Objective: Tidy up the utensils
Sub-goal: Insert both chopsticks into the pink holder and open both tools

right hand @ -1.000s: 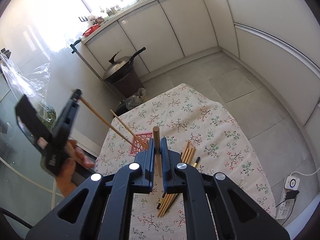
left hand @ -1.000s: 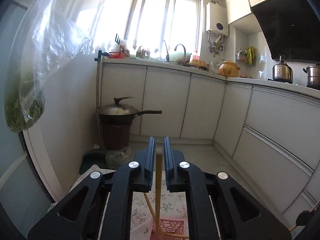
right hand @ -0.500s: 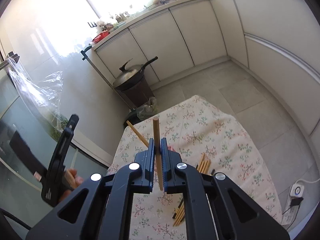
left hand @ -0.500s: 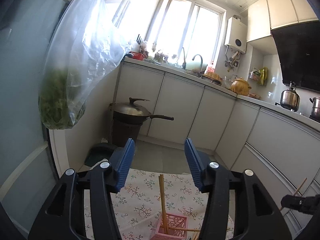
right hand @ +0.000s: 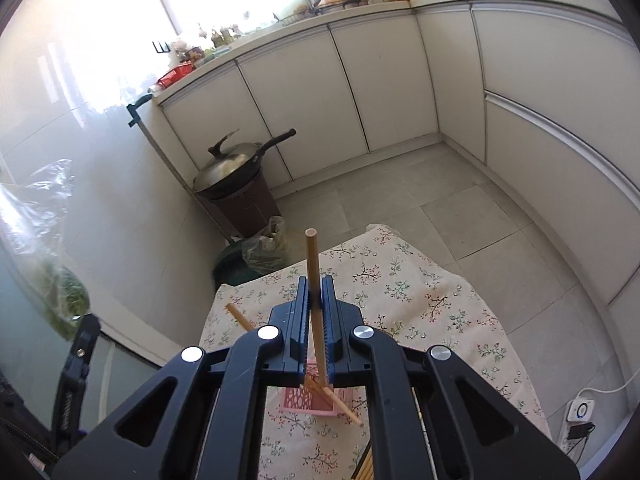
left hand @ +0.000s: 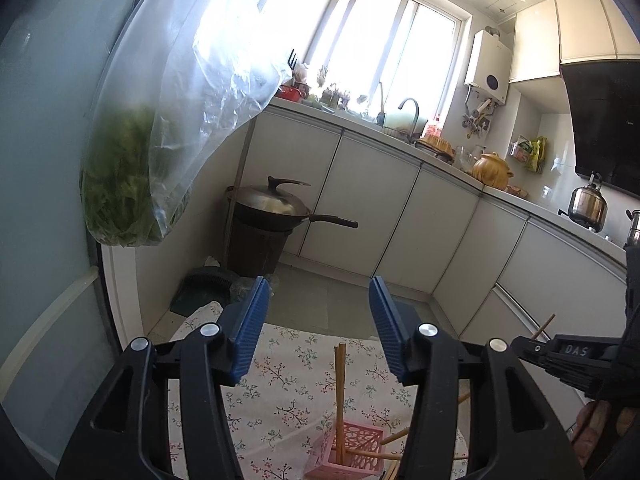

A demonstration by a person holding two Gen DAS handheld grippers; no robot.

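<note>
Floral tablecloth (right hand: 420, 292) carries a pink holder (left hand: 352, 454) already standing several chopsticks, with loose ones (right hand: 366, 468) left (count unclear). Right gripper (right hand: 316, 320) clamps a chopstick (right hand: 313, 276) above the holder; left gripper (left hand: 316, 332), spread apart, holds nothing. Only the right wrist view shows the loose pile.

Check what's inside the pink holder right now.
Pink holder has upright chopsticks plus a leaning one. Its floor and the buried tips are hidden by the lattice walls.
</note>
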